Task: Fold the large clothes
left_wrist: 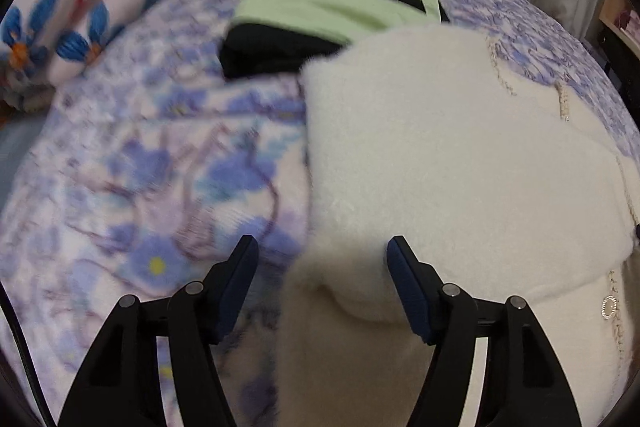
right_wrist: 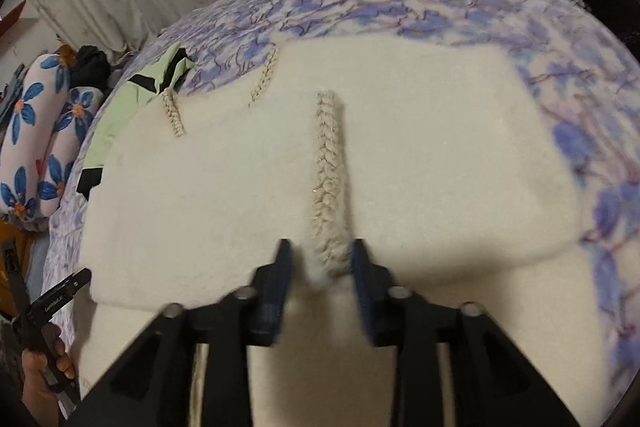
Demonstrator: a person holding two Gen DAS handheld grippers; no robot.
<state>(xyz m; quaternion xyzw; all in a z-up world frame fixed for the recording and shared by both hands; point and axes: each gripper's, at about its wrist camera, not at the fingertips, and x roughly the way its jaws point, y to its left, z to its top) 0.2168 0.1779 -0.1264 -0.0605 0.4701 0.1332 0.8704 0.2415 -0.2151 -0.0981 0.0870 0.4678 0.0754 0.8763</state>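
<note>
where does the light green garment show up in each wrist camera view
Left wrist: the light green garment lies at top centre, on the bed beyond the white fluffy garment, partly over something black.
Right wrist: the light green garment peeks out at the left, its near edge hidden behind the white fluffy garment.
Shared landmark: the blue-flowered pillows, left of the green garment in both views.
</note>
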